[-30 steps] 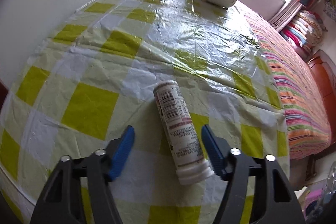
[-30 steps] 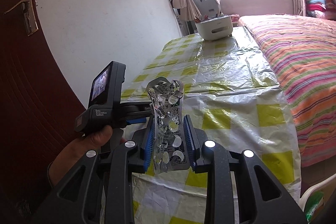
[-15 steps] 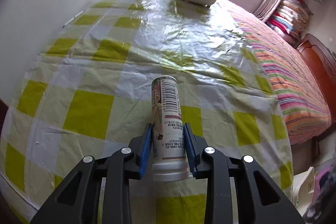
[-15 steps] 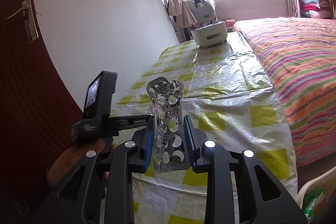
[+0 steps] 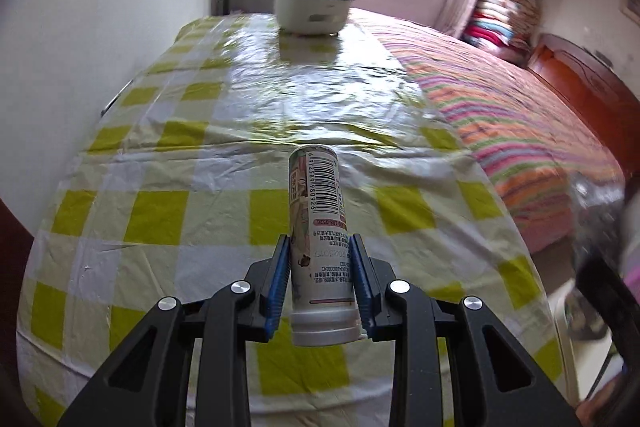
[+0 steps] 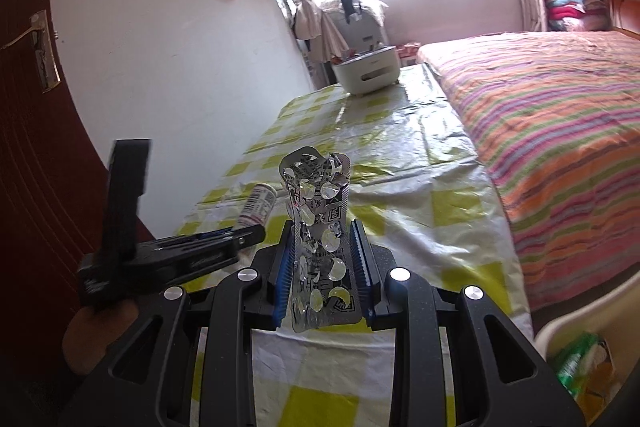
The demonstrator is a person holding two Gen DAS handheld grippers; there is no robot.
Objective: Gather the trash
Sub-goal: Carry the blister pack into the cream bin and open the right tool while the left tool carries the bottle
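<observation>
My left gripper (image 5: 319,247) is shut on a white pill bottle (image 5: 318,227) with a barcode label, cap toward the camera, held above the yellow-checked tablecloth (image 5: 160,211). My right gripper (image 6: 323,235) is shut on a used silver blister pack (image 6: 320,227), which stands upright between the blue pads. In the right wrist view the left gripper (image 6: 168,251) and the bottle (image 6: 258,205) show at the left, over the table's near end.
A white bin (image 5: 310,11) stands at the table's far end, also in the right wrist view (image 6: 368,69). A striped bed (image 6: 560,131) borders the table on the right. A white container with green packaging (image 6: 580,359) sits below, bottom right. A white wall and a brown door (image 6: 32,147) are on the left.
My left gripper closed on the pill bottle and lifted it off the cloth, tilting the view up. My right gripper kept holding the blister pack, nearly still.
</observation>
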